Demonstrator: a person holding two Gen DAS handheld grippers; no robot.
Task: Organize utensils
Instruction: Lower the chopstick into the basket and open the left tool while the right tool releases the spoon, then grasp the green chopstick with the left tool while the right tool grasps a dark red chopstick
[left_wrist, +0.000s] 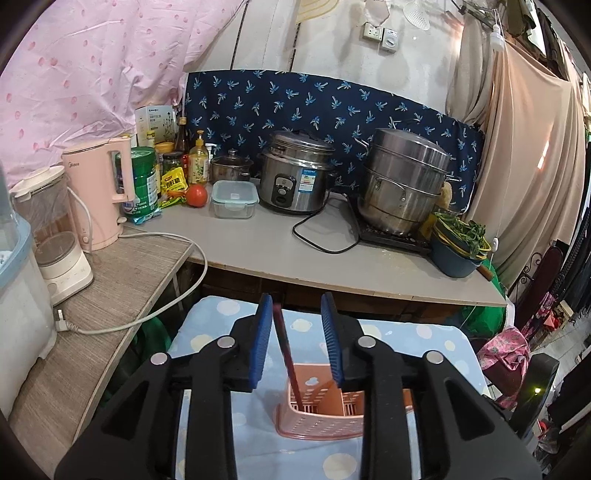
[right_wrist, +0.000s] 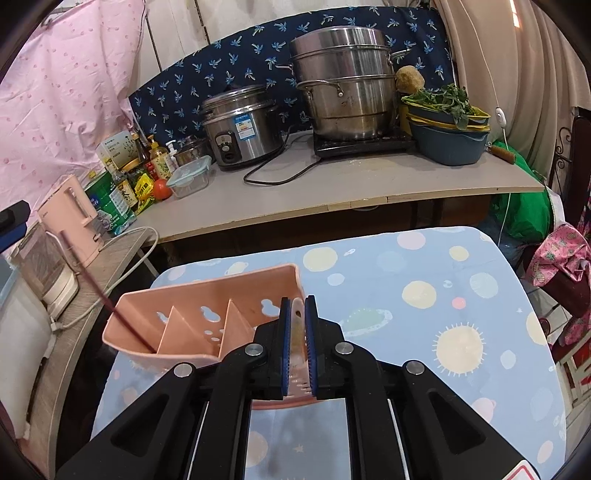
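1. A dark red chopstick (left_wrist: 286, 354) stands slanted in the end compartment of a pink plastic utensil holder (right_wrist: 207, 317); its lower tip rests inside the holder and its upper end leans out towards the left side of the right wrist view.
2. The utensil holder has three compartments split by slanted dividers, cut-out holes in its back wall and a perforated front, and it sits on a blue cloth with sun and planet prints (right_wrist: 424, 295).
3. The left hand-held gripper (left_wrist: 295, 314) hangs over the holder with its blue pads parted. The chopstick runs up between them, close by the left pad, and neither pad presses on it.
4. The right hand-held gripper (right_wrist: 297, 310) is clamped on the holder's end wall, the blue pads pinching the thin pink plastic from both sides.
5. Behind the cloth-covered surface runs a grey worktop (left_wrist: 280, 251). On it stand a steel rice cooker (left_wrist: 295, 177), a stacked steel steamer pot (left_wrist: 402, 181) on a cooktop, a blue basin with greens (left_wrist: 458, 251), a clear lidded food box (left_wrist: 234, 199), a tomato (left_wrist: 196, 195) and a cluster of bottles and tins.
6. A pink kettle (left_wrist: 99, 192) stands on a lower wood-grain shelf at the left.
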